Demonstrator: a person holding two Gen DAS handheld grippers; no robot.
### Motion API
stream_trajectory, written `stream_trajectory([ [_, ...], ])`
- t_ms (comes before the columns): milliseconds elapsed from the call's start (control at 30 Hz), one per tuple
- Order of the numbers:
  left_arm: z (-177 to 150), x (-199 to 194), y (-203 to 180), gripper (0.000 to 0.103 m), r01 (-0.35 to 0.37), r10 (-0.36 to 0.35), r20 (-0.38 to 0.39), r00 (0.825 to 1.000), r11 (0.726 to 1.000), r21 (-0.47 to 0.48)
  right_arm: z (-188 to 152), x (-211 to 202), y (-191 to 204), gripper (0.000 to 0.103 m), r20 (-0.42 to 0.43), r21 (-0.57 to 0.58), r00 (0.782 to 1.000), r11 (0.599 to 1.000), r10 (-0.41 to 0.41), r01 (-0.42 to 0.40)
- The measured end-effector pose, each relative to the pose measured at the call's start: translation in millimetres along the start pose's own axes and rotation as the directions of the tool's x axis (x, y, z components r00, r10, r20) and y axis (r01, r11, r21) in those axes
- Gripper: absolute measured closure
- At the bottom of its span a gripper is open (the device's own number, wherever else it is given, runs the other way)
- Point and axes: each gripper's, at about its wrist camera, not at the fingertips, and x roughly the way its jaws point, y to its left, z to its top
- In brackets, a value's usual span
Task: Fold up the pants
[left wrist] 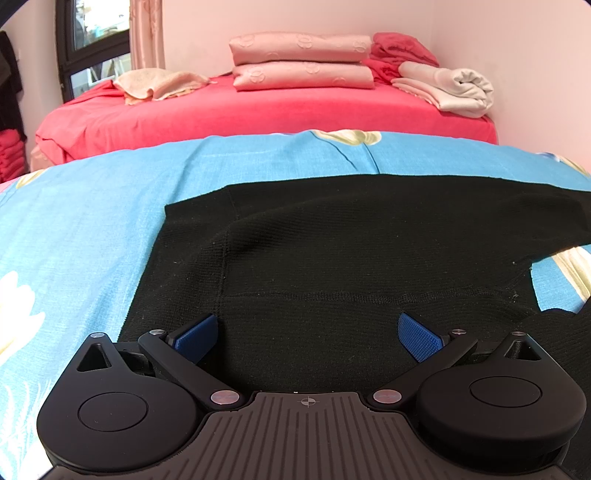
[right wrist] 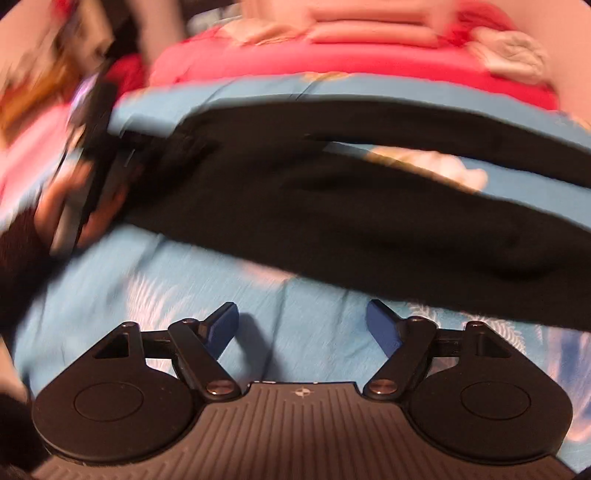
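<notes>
**Black pants spread on the blue sheet, both hand-held grippers open**

While the left wrist view is sharp, the right one is smeared by motion blur, so fine detail there cannot be made out.

In the left wrist view, a dark window (left wrist: 92, 44) and a pink curtain (left wrist: 146, 33) stand at the far left. A red bed (left wrist: 258, 114) runs across the background, carrying a peach towel (left wrist: 159, 83), two stacked pink pillows (left wrist: 303, 61), a crumpled red cloth (left wrist: 402, 48) and a rolled white blanket (left wrist: 450, 86). In front lies the blue flowered sheet (left wrist: 92, 229), with the black pants (left wrist: 351, 251) flat on it. The left hand-held gripper (left wrist: 308, 336) sits over the near part of the pants, its blue pads (left wrist: 419, 338) spread wide apart with dark cloth between them, nothing pinched.

The right wrist view shows what the left does not: the two legs of the pants (right wrist: 351, 206) stretching off to the right with a strip of blue sheet (right wrist: 424, 162) visible between them, and, at the left edge, the other hand-held gripper (right wrist: 92, 155) held in a person's hand (right wrist: 55, 206), resting at the pants' end. The right hand-held gripper (right wrist: 303, 332) hangs over bare sheet just short of the pants' near edge, its jaws wide open and empty.
</notes>
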Motion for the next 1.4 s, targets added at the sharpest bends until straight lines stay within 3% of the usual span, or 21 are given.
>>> stream_trajectory([
  [67,0,0,0,0.000,-0.001,0.001,0.002,1.000,1.000,0.000,-6,-21,22,0.023,0.004,-0.042,1.000,0.999,0.008,-0.008],
  [133,0,-1,-1,0.000,-0.003,0.003,0.004,1.000,1.000,-0.001,9,-30,26,0.019,0.094,-0.052,0.996,0.999,-0.010,0.015],
  [200,0,-1,-1,0.000,-0.003,0.003,0.005,1.000,1.000,-0.001,22,-28,28,0.016,0.182,-0.042,0.983,0.998,-0.033,0.042],
  [267,0,-1,-2,0.000,-0.002,0.002,0.005,1.000,1.000,-0.002,38,-13,21,0.019,0.189,-0.011,0.981,0.999,-0.035,0.038],
  [333,0,-1,-2,0.000,-0.003,0.003,0.006,1.000,1.000,-0.002,48,8,21,0.027,0.176,0.022,0.984,0.999,-0.027,0.024],
  [400,0,-2,-2,0.000,-0.005,0.005,0.007,1.000,1.000,-0.004,53,31,23,0.052,0.139,0.034,0.989,0.998,-0.053,0.049],
  [433,-1,-2,-1,0.000,-0.006,0.006,0.009,1.000,1.000,-0.006,55,44,24,0.059,0.086,0.054,0.994,0.997,-0.068,0.063],
  [467,-1,-2,-1,0.000,-0.005,0.005,0.010,1.000,1.000,-0.009,55,55,25,0.059,0.030,0.062,0.997,0.995,-0.075,0.073],
  [533,-1,-3,1,0.000,-0.010,0.011,0.014,1.000,1.000,-0.020,49,49,31,0.059,0.023,0.007,0.996,0.996,-0.089,0.089],
  [700,-1,-3,4,0.000,-0.032,0.033,0.019,0.999,0.998,-0.045,34,24,33,0.059,-0.069,-0.028,0.997,0.999,-0.028,0.026],
  [767,-1,-2,5,0.000,-0.029,0.030,0.019,0.999,0.998,-0.047,40,16,28,0.058,-0.054,-0.002,0.999,1.000,-0.003,0.003],
  [867,-1,-3,6,0.000,-0.030,0.031,0.020,0.999,0.999,-0.045,43,1,7,0.033,0.093,0.134,0.996,0.991,-0.014,0.002],
  [933,-2,-2,7,0.000,-0.030,0.031,0.020,0.999,0.999,-0.045,35,-1,-1,0.032,0.127,0.187,0.981,0.975,-0.147,0.122],
  [967,-2,-2,6,0.000,-0.031,0.032,0.020,0.999,0.999,-0.044,29,5,-5,0.032,0.092,0.202,0.978,0.966,-0.185,0.164],
  [1033,-2,-3,7,0.000,-0.032,0.032,0.020,0.999,0.999,-0.042,13,18,-13,0.033,-0.022,0.203,0.990,0.969,-0.138,0.140],
  [1100,-2,-3,6,0.000,-0.032,0.033,0.020,0.999,0.999,-0.044,5,2,-12,0.039,-0.029,0.147,0.993,0.982,-0.111,0.114],
  [1167,-3,-2,6,0.000,-0.035,0.036,0.019,0.999,0.998,-0.042,3,-22,-23,0.041,0.017,0.182,0.995,0.979,-0.098,0.093],
  [1200,-3,-2,5,0.000,-0.036,0.037,0.019,0.999,0.999,-0.041,4,-34,-32,0.037,0.062,0.204,0.990,0.972,-0.130,0.115],
  [1267,-3,-2,4,0.000,-0.038,0.039,0.019,0.999,0.998,-0.040,4,-48,-55,0.033,0.115,0.298,0.953,0.925,-0.280,0.236],
  [1333,-3,-2,4,0.000,-0.038,0.039,0.019,0.999,0.998,-0.040,0,-46,-76,0.034,0.084,0.365,0.899,0.852,-0.430,0.374],
  [1400,-3,-2,4,0.000,-0.038,0.039,0.019,0.999,0.998,-0.040,-5,-34,-94,0.038,0.033,0.398,0.886,0.819,-0.463,0.413],
])
